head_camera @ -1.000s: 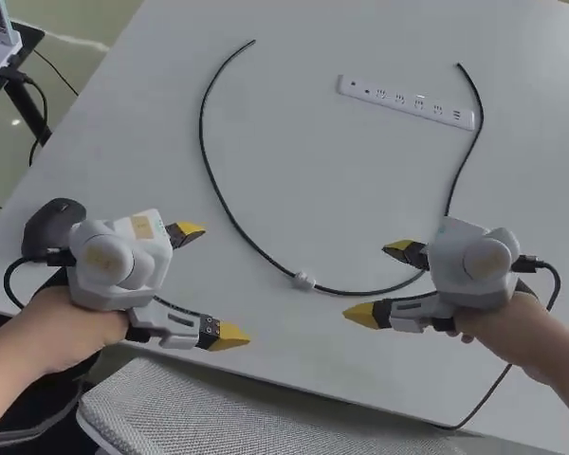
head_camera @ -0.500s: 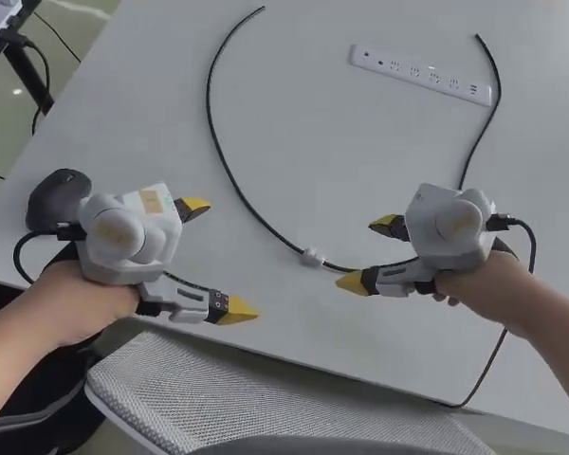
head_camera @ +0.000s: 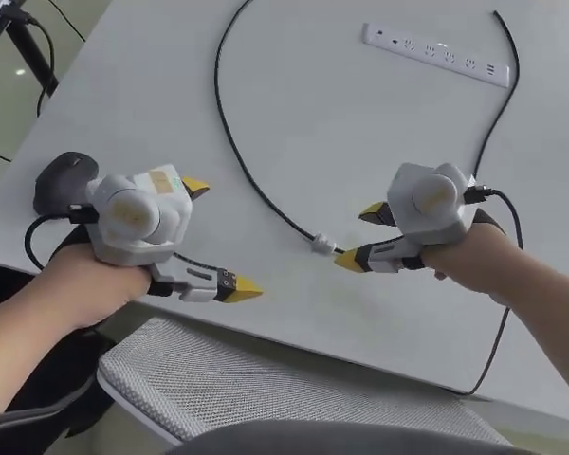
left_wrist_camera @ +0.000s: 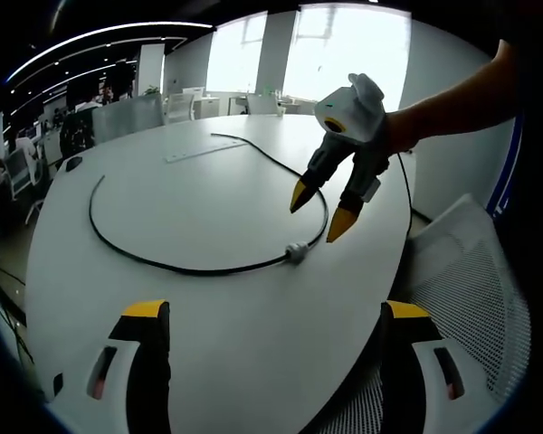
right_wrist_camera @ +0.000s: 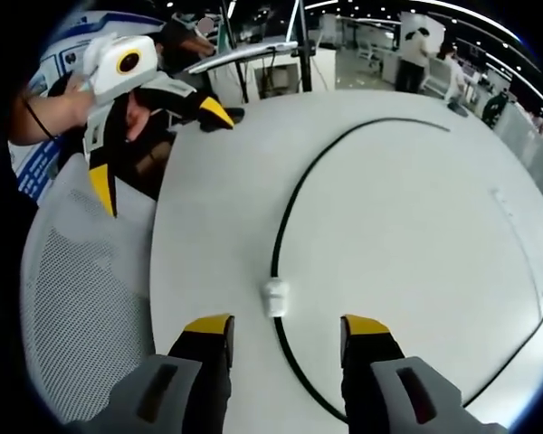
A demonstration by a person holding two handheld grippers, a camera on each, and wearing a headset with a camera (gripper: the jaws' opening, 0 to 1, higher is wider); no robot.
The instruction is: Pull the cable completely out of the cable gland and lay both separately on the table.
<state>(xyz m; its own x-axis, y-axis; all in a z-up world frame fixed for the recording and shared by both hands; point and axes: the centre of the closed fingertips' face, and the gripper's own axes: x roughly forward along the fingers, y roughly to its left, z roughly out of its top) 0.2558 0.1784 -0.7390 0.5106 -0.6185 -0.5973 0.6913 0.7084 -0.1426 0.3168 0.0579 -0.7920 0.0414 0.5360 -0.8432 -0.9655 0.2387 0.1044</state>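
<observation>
Because the cable (head_camera: 249, 178) looks limp and light, pinch the small rigid cable gland (head_camera: 323, 245) with your spread right gripper (head_camera: 358, 237), and the cable beside it with your spread left gripper (head_camera: 222, 236).

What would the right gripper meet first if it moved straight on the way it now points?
Probably the white cable gland on the black cable, lying just ahead of the open right gripper; depth is somewhat unclear.

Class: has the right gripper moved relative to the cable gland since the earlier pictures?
Yes. The right gripper has closed in on the cable gland; its open jaws now nearly reach it.
</observation>
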